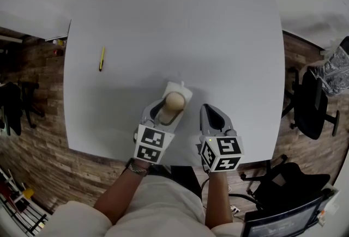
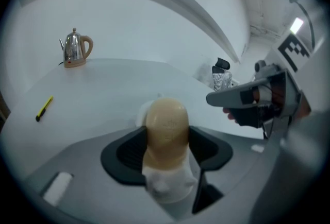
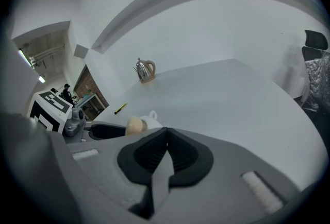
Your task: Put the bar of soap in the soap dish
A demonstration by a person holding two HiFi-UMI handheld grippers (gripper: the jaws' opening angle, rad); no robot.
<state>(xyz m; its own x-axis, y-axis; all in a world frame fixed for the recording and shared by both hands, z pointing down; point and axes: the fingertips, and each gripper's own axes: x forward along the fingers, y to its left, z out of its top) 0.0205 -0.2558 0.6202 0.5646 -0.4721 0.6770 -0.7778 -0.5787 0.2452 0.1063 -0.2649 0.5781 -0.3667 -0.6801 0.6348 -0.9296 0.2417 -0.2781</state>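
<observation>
Left hand-held gripper [image 2: 167,148] clamps bar of soap [image 2: 166,120] on end, over white soap dish [image 1: 175,87] near front desk [image 1: 191,29] edge; contact with dish unclear. Right hand-held gripper [image 3: 166,151] closed, empty. Risk: released upright, soap topples out, or nudges light dish.

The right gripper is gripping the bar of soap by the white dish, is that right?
Not quite: the left gripper grips the bar of soap by the white soap dish. The left gripper view shows the soap between its jaws.
</observation>
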